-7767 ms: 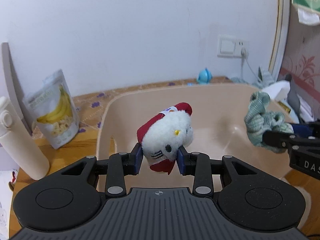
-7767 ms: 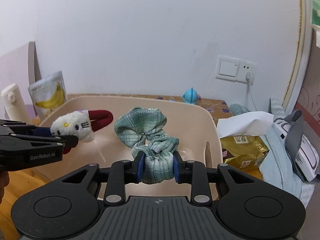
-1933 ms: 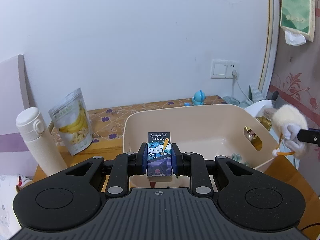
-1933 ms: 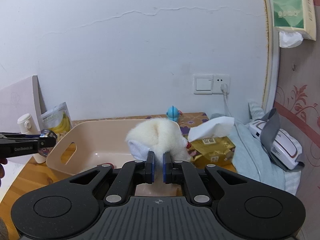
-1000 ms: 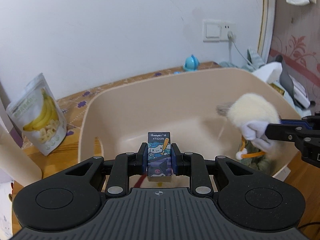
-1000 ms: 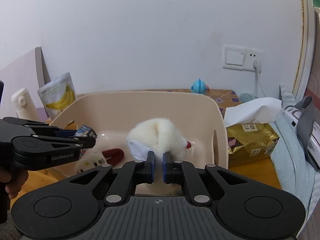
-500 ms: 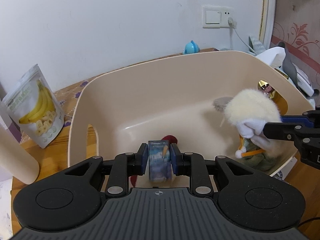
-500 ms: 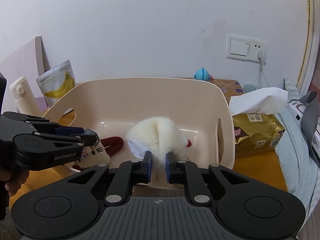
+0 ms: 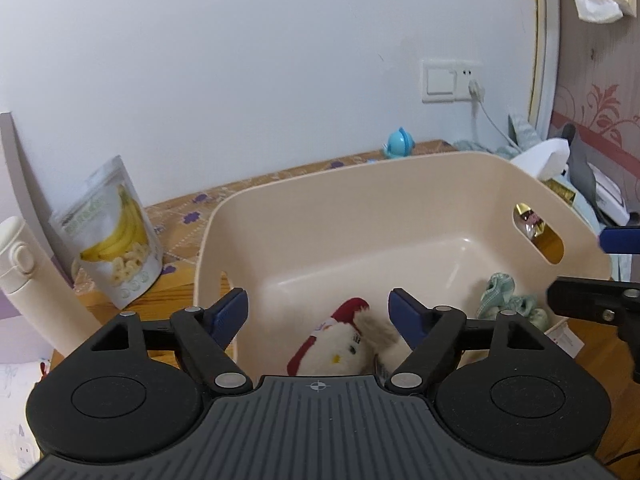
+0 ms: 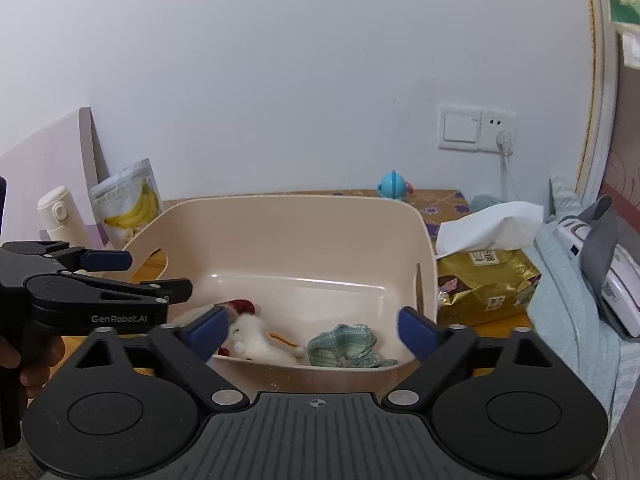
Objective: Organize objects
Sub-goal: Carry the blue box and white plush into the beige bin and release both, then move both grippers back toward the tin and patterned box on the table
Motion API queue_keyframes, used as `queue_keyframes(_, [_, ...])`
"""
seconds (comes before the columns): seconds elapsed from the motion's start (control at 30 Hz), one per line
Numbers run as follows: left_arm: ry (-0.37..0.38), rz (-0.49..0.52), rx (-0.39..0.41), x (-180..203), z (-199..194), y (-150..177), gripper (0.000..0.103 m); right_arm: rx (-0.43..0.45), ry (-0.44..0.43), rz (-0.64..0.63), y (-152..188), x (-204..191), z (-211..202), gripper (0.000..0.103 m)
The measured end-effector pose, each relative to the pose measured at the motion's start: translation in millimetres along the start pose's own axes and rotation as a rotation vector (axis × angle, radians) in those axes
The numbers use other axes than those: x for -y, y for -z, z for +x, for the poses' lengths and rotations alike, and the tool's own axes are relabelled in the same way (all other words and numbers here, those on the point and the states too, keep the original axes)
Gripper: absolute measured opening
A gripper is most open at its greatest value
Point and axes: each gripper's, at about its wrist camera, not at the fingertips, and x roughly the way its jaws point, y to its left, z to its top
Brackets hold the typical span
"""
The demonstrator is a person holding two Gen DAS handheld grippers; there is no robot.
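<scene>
- The wooden bench carried everything, and the big beige bin sat in its middle, its back wall toward the rear edge of the bench.
- My left gripper hung over the bin's near-left corner, fingers spread wide apart, nothing between them.
- My right gripper hung above the bin's near edge, fingers also wide apart and empty; in the left view its dark tip poked in from the right, by the bin's right wall.
- A gold tissue pack with a white tissue sticking up stood just beside the bin's right wall, on the right side of the bench.
- A banana-chip pouch stood upright near the bench's back-left corner, with a cream flask next to it, closer to the left edge.
- Inside the bin, the green checked scrunchie lay crumpled on the floor by the near wall, toward the right.
- The fluffy white plush lay on the bin floor left of the scrunchie, apart from it.
- The white kitty plush with a red bow lay by the bin's near-left corner, right below my open left fingers and touching the fluffy one as far as I could tell.
- A small blue toy stood at the bench's rear edge, well behind the bin.
</scene>
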Motion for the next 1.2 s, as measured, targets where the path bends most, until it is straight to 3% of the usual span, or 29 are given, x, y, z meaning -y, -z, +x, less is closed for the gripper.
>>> queue_keyframes(0.1, [-0.004,-0.013,0.008,-3.8,-8.3,2.3,0.079,0.002,0.004,0.001,3.4,-1.8,-6.8,0.103])
queue_keyframes(0.57, [-0.016,-0.035,0.013,-18.8,-42.3,25.7,0.079,-0.048,0.024,0.011,33.3,-5.2,-24.8,0.103])
queue_keyframes(0.7, [-0.029,-0.046,0.031,-21.5,-51.1,30.8,0.086,-0.064,0.029,0.004,40.4,-4.7,-26.2,0.103])
queue_keyframes(1.2, [-0.010,-0.055,-0.018,-25.7,-60.6,62.3,0.086,-0.178,0.080,-0.008,79.6,9.8,-14.8,0.103])
